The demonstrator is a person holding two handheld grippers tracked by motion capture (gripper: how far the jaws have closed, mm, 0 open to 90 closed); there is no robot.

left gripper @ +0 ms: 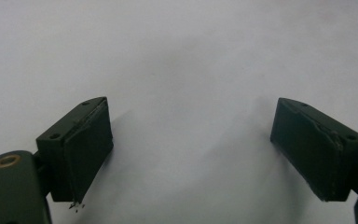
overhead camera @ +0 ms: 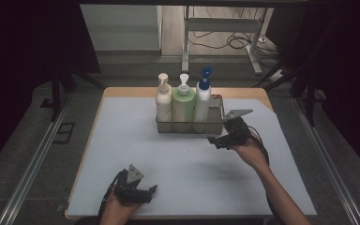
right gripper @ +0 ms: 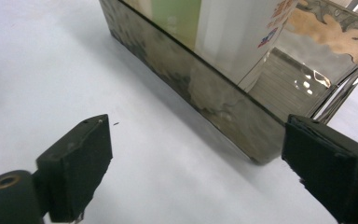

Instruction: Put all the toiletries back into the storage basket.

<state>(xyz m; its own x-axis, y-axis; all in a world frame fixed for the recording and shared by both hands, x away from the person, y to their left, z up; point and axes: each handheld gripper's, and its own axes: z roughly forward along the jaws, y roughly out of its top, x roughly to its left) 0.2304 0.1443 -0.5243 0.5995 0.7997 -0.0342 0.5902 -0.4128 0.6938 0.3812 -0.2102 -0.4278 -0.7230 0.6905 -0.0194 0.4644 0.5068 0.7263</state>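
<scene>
Nearest the camera, the left hand-held gripper rests low on the white worktop at the front edge, its jaws spread wide with nothing between them, pointing right across the bare sheet.

Farther in and to the right, the right hand-held gripper is also released: its jaws stand wide apart and empty, just off the front right corner of the basket. In the right gripper view that corner sits between and beyond the two pads, close but apart from them.

This is the relation that matters: the basket lies just ahead and left of the right gripper, its long axis running left to right across the worktop, so the right hand is by far the nearer one. Any grasp would likely fall on the right end wall or rim.

The basket is a shiny metal tray with mirror-like walls and a wire rim, standing at the middle of the far half of the worktop. It holds three upright pump bottles in a row: a cream bottle, a green bottle and a white bottle with a blue pump, leaving its right end free.
</scene>
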